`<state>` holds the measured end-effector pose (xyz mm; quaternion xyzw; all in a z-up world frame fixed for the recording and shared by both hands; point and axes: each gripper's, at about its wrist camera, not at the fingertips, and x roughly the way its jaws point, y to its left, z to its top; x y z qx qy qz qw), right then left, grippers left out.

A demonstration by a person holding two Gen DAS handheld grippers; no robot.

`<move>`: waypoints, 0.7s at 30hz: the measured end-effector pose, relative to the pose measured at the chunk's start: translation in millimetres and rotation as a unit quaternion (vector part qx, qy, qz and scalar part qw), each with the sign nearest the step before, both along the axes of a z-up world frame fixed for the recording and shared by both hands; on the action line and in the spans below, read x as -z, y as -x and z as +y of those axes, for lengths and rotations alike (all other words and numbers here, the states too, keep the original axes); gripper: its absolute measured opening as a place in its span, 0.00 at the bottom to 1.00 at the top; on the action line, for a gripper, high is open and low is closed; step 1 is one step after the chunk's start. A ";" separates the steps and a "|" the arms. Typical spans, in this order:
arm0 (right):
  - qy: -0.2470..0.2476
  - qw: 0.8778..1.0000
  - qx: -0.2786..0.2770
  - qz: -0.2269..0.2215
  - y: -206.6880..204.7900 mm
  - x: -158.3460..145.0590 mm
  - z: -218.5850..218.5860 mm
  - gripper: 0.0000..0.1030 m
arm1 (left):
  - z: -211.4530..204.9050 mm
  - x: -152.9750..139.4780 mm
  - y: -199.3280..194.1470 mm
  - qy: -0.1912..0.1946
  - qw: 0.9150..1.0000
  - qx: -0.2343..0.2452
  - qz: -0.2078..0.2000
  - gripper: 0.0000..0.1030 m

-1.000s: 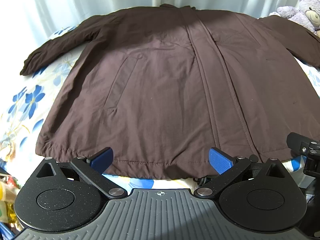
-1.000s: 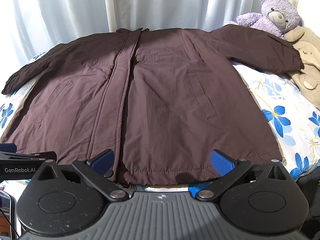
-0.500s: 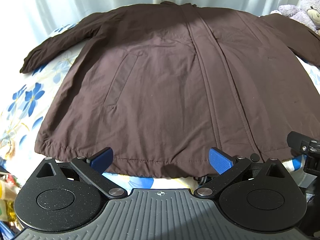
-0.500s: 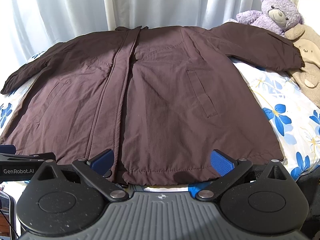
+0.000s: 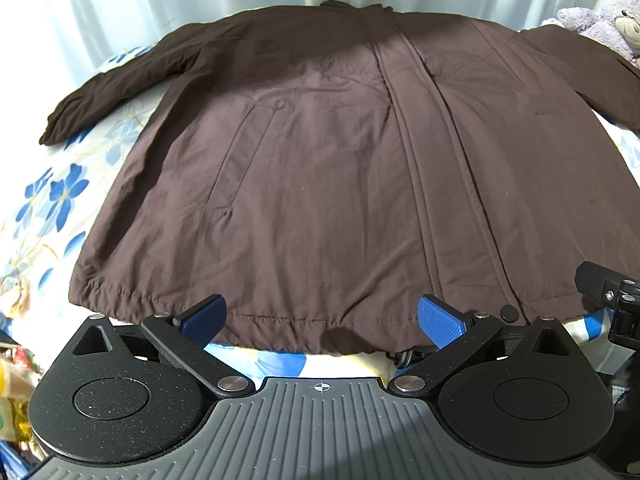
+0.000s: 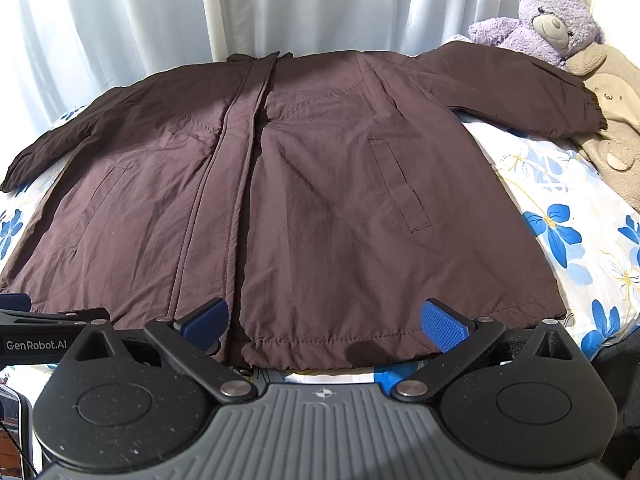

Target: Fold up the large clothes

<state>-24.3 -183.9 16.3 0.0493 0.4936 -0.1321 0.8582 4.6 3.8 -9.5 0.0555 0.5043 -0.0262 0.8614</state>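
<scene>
I hold both tongs level and spread wide, grasping nothing: left tongs (image 5: 322, 316) and right tongs (image 6: 324, 320) at the near hem of the dark brown padded jacket (image 5: 340, 160), spread flat ahead on the floral bed sheet (image 6: 568, 220).

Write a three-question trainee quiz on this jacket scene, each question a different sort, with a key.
1. True or false: the brown jacket lies spread flat on the floral bedsheet, both sleeves out to the sides.
2. Multiple choice: the right gripper is A) shut on the hem, B) open, fingers near the hem, C) shut on a sleeve.
3. Fill in: the purple teddy bear sits beside the jacket's ____ sleeve, by the robot's sides.

Key
1. True.
2. B. The left gripper is open too.
3. Right; its cuff reaches the beige plush toy.
</scene>
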 end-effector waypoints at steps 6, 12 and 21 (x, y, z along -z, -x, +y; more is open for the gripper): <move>0.000 1.000 0.001 0.000 -0.5 0.0 0.4 0.99 | 0.3 -0.3 -1.2 -0.001 1.000 -0.001 0.002 1.00; 0.000 1.000 0.001 -0.001 -0.4 0.1 0.9 0.99 | 1.5 -0.5 -0.7 0.001 1.000 -0.003 0.002 1.00; 0.000 1.000 0.001 -0.002 -1.1 -0.1 2.1 0.99 | 2.2 -0.8 -0.7 0.001 1.000 -0.003 0.002 1.00</move>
